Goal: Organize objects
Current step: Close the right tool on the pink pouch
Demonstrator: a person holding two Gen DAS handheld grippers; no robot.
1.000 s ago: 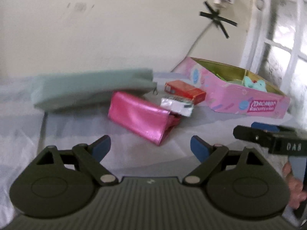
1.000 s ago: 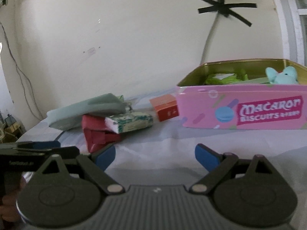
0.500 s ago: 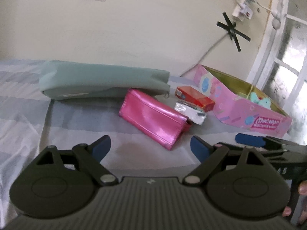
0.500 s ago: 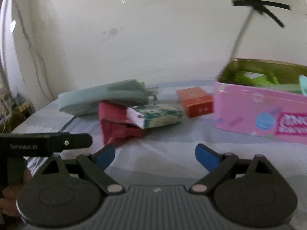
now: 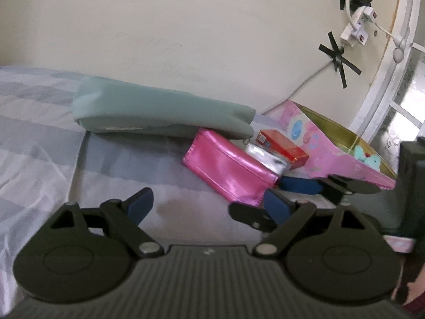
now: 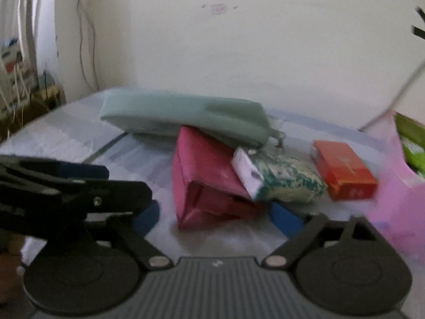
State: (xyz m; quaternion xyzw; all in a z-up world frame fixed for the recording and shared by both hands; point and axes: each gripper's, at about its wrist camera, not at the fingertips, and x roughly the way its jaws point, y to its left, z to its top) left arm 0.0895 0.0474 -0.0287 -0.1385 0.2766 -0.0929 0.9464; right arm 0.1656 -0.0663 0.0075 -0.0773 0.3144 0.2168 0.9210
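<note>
Most sorting is left: my left gripper (image 5: 205, 202) gapes empty, my right gripper (image 6: 216, 216) is closing around the pink pouch (image 6: 209, 183), not yet gripping, mid-bed beside tissues (image 6: 281, 183), red box (image 6: 345, 172), tin (image 5: 345, 156).

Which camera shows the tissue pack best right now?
The right wrist view: the tissue pack lies unobstructed, leaning on the pink pouch. In the left wrist view only its shiny end peeks out behind the pouch.

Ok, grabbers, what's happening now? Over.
Left gripper open, empty. Right gripper closing, jaws framing the shiny pink pouch, not yet gripping. Patterned tissue packet leans on it; long grey-green fabric case rests behind.
</note>
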